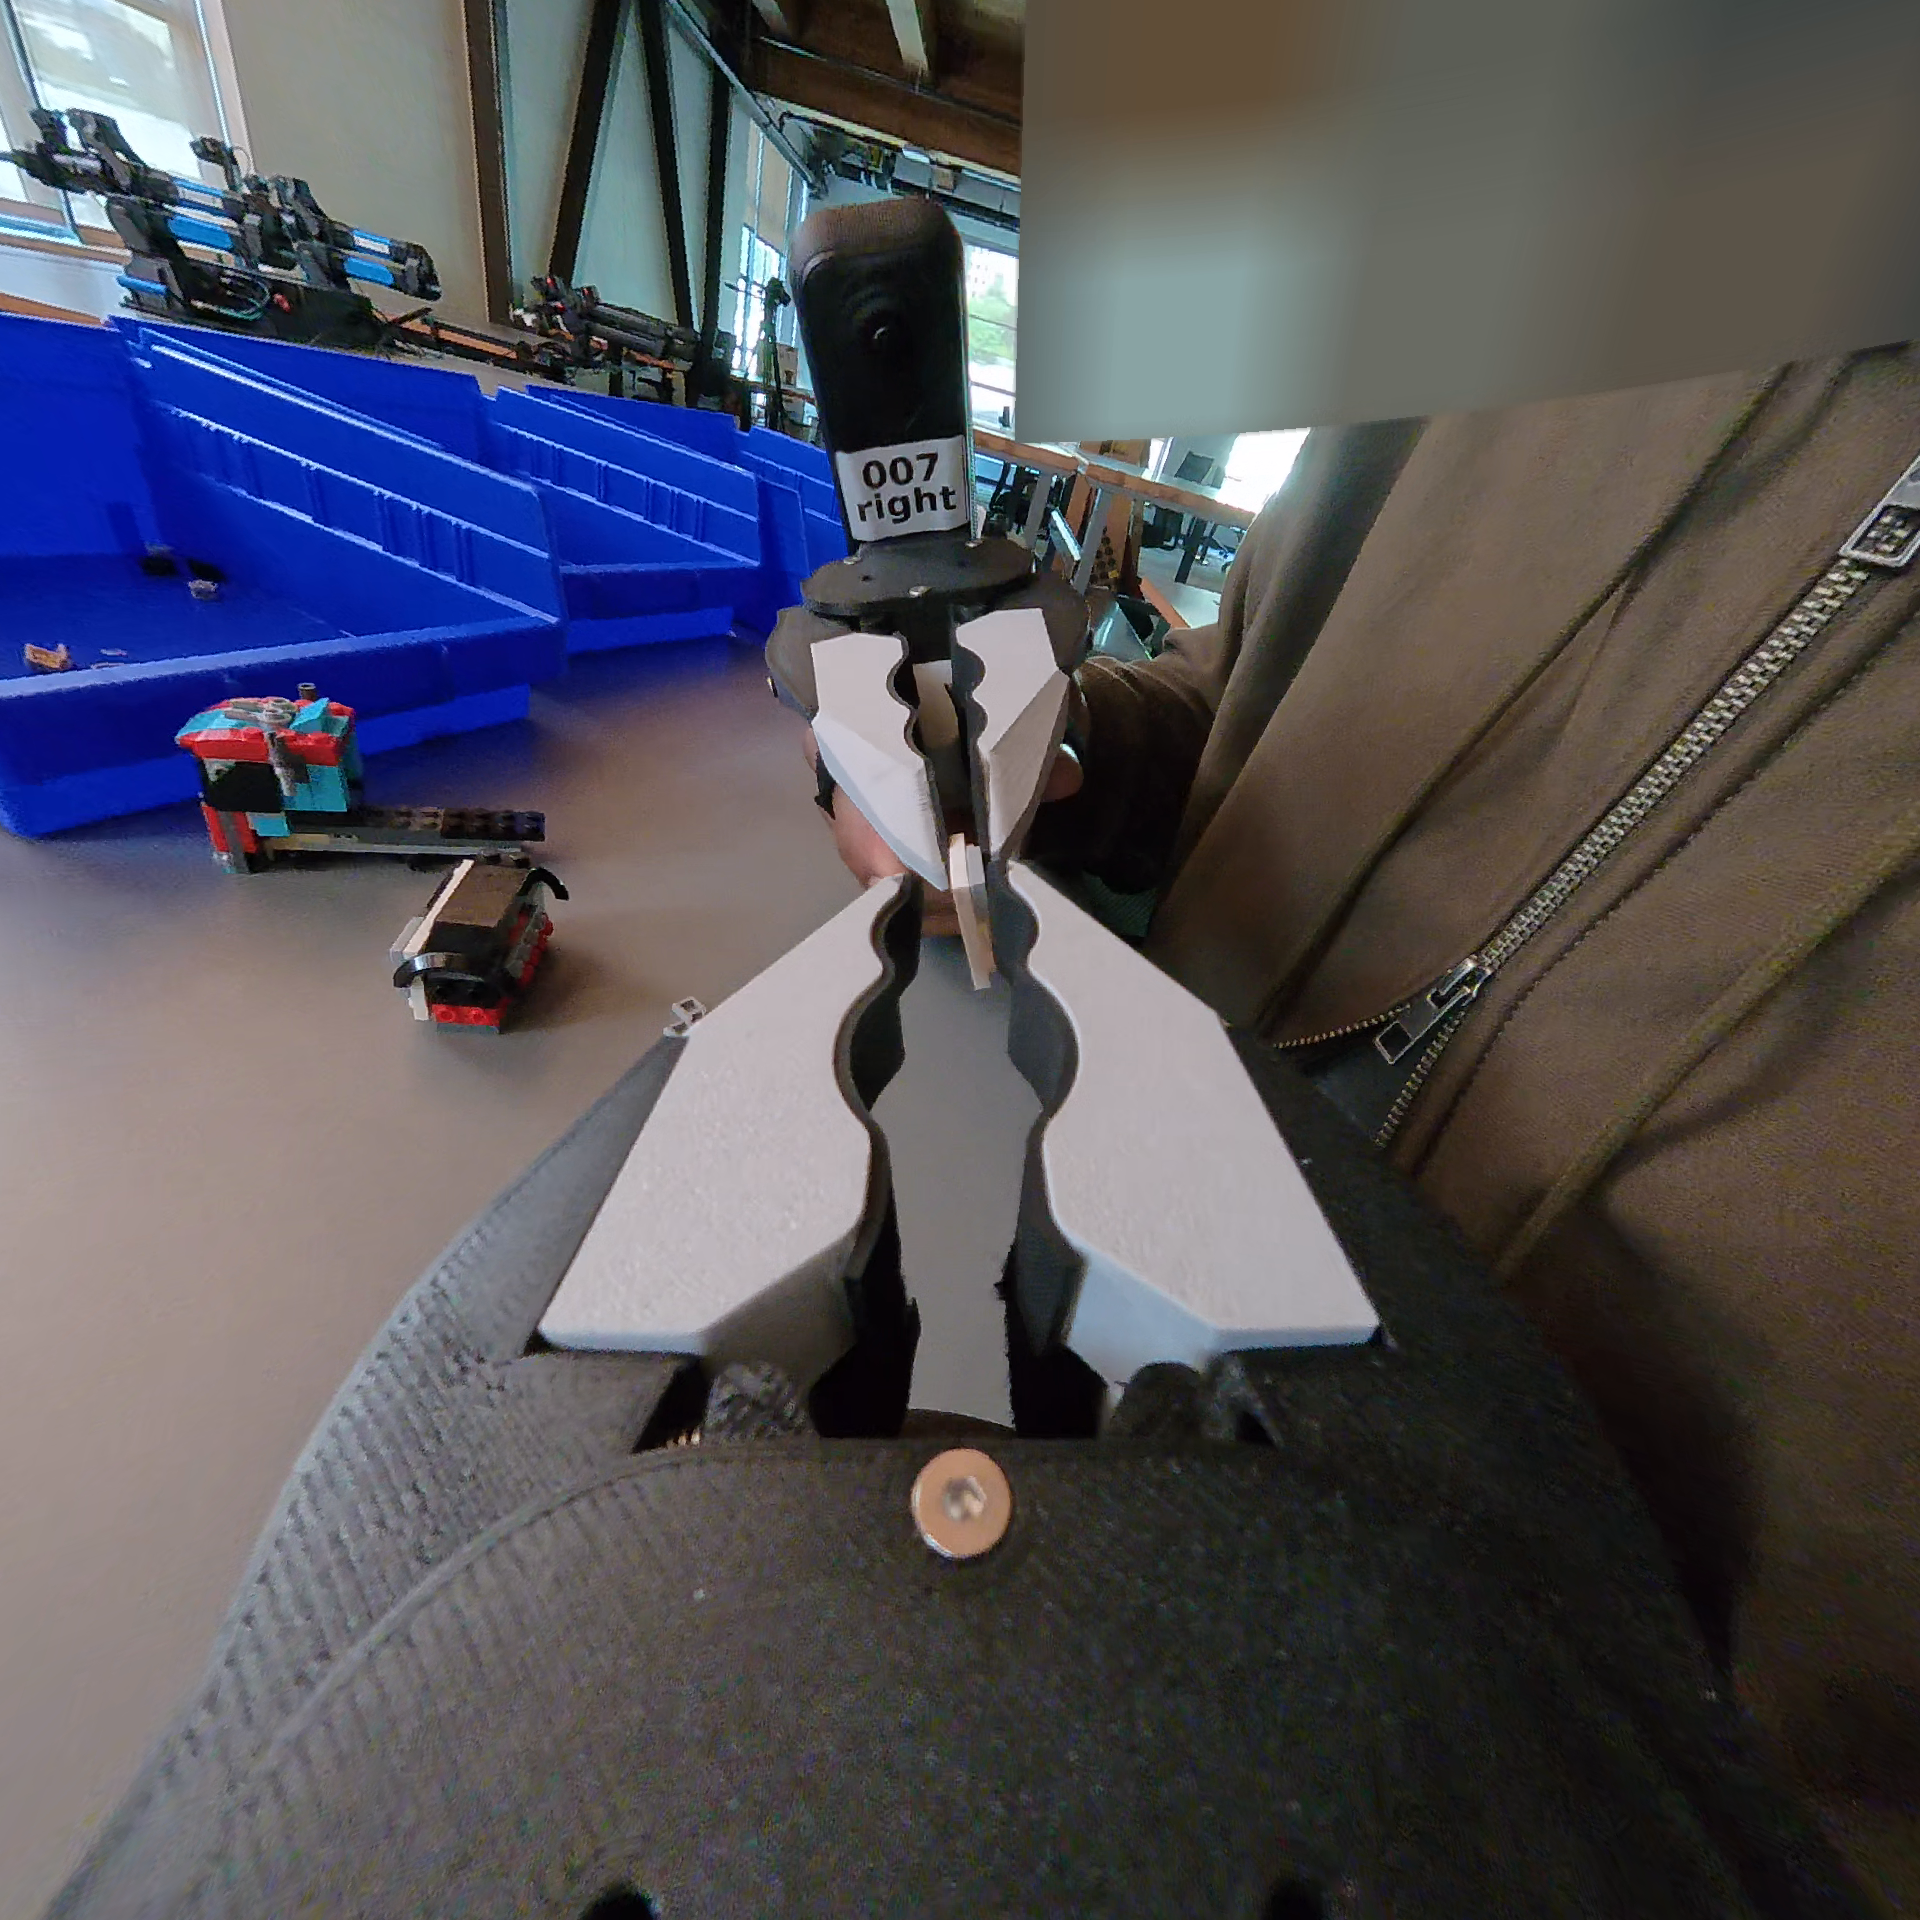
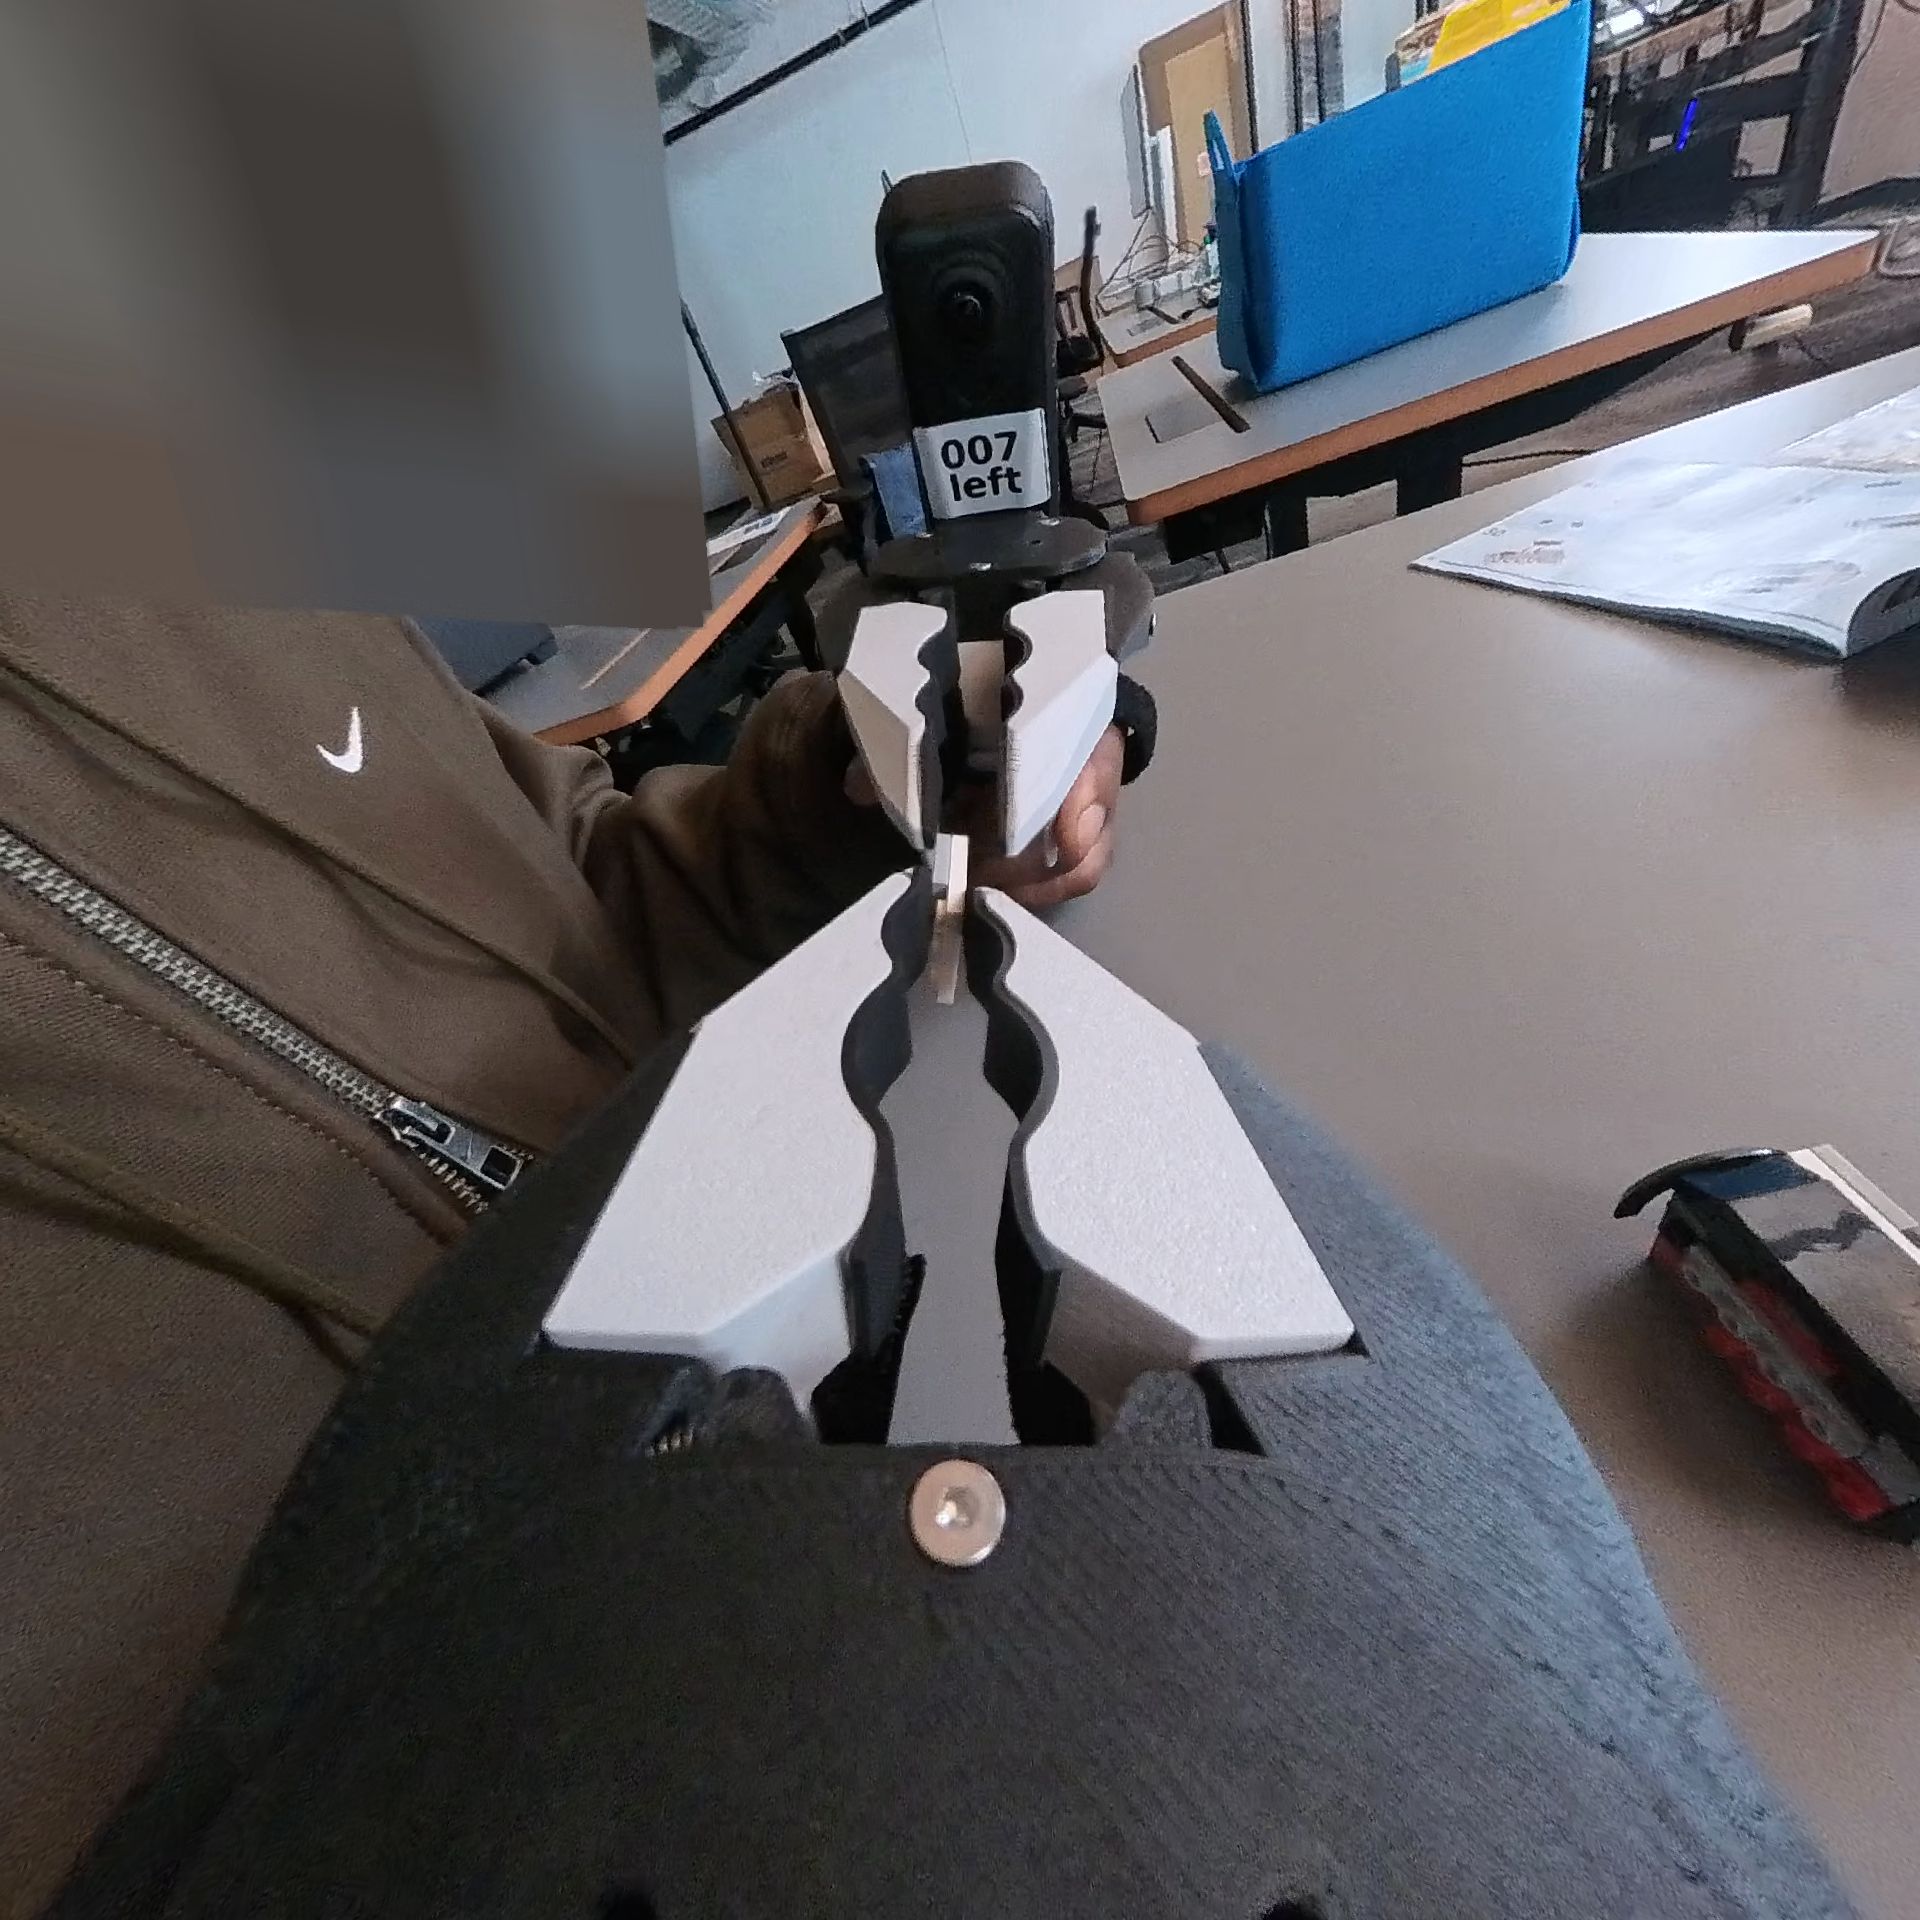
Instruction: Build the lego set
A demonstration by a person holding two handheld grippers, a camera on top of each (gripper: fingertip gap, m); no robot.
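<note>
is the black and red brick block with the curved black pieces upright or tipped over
Tipped over: the black and red block lies on its side on the grey table, its studded red edge facing sideways, near the taller teal and red build.

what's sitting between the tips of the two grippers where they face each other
A thin white flat piece, seen edge-on in both wrist views. The right gripper pinches one end; the other end lies between the left gripper's wider fingertips, touching one finger.

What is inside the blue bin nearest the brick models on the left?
The nearest blue bin holds only a few small loose pieces scattered on its floor, some dark and one orange-brown. Its front wall hides the near strip of the floor, and the pieces are too small to identify.
</note>
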